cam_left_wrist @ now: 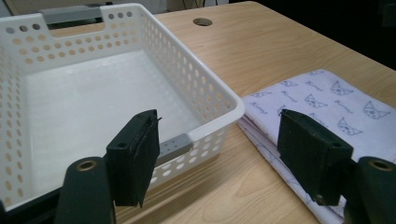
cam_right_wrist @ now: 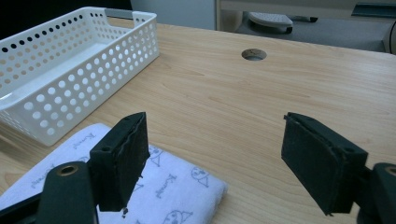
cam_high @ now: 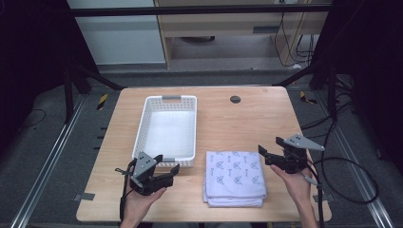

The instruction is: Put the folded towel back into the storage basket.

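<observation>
Two hands are holding grippers at the near edge of the wooden table [cam_high: 266, 114]. Left gripper [cam_high: 167, 167] is hanging just in front of the white basket [cam_high: 142, 124], jaws standing wide apart with nothing between them. Right gripper [cam_high: 272, 149] is waiting just beside the folded cloth [cam_high: 235, 176], jaws wide apart too, gripping nothing. That cloth, with little cat faces on it, is lying flat on the table next to the basket, between both grippers.
</observation>
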{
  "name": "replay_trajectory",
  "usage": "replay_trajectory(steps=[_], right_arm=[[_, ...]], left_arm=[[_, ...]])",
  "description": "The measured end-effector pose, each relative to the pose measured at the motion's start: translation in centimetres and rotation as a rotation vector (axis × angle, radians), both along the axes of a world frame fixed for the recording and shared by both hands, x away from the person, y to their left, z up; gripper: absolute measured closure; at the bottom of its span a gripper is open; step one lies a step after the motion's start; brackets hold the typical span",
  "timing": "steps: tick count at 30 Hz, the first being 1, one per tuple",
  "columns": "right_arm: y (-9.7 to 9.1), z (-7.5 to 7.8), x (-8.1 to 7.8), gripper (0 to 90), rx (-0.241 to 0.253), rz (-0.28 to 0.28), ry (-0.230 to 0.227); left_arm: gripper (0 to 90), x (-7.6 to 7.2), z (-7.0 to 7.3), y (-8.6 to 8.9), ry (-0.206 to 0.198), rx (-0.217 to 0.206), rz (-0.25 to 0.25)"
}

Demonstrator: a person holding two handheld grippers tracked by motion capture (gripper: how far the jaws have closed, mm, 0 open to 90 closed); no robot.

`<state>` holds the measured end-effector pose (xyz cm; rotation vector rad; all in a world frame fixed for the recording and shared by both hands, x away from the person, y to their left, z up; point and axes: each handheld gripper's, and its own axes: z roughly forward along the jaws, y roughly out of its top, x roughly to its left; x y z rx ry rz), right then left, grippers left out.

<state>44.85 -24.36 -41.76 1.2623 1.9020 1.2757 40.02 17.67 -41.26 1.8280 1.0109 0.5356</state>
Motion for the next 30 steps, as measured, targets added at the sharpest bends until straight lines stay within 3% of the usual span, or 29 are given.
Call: replay_trajectory(steps=[17,30], right_arm=[[0.2,-0.9,0.1,28.2,-0.021,0.022,0.035],[0.5,-2.0,0.2,31.6,-0.046,0.048,0.073]], left_arm=[[31.9,0.0,-0.8,-3.2,0.027,0.03,-0.061],[34.6,-0.3,-2.1,-5.1,0.069,0.06,-0.107]])
